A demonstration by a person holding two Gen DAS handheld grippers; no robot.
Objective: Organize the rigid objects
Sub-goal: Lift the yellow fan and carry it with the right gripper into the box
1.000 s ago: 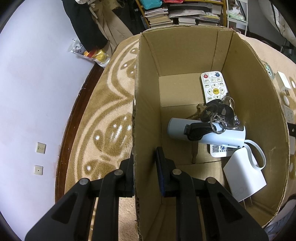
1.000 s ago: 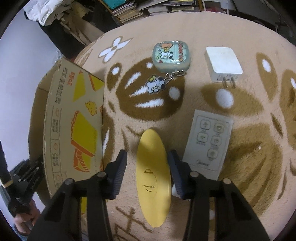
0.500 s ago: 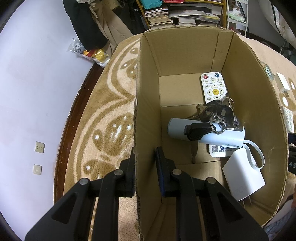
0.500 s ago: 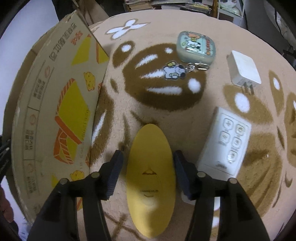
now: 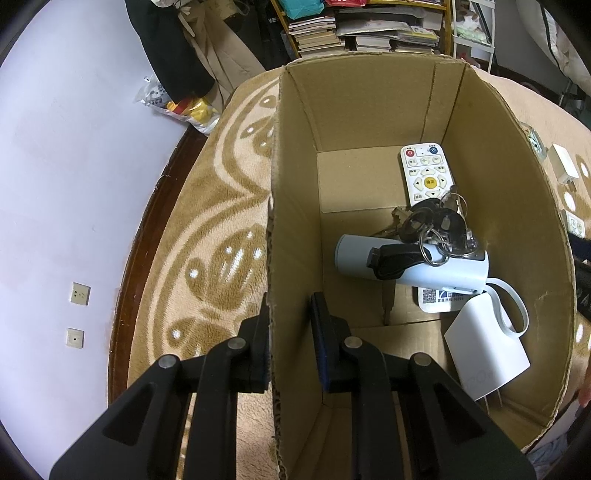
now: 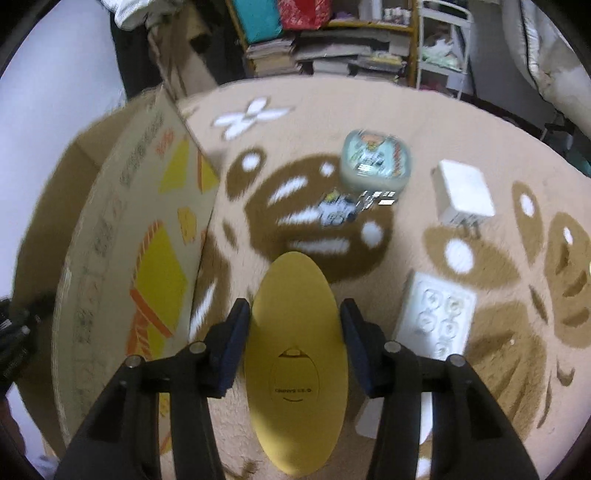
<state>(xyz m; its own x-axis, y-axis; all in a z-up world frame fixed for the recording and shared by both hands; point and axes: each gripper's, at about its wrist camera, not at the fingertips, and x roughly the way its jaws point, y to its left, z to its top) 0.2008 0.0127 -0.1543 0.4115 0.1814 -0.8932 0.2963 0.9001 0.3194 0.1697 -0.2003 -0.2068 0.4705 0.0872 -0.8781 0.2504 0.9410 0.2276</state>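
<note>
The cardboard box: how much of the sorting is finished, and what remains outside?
Done: the cardboard box holds a remote, keys, a pale bottle and a white charger. In hand: the right tongs straddle the yellow oval case. Left: the cartoon case, white plug and white switch remote.

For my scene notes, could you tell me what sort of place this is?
Probably a lived-in room at home: a patterned beige carpet underfoot, shelves stacked with books, and clothes hanging by the wall.
</note>
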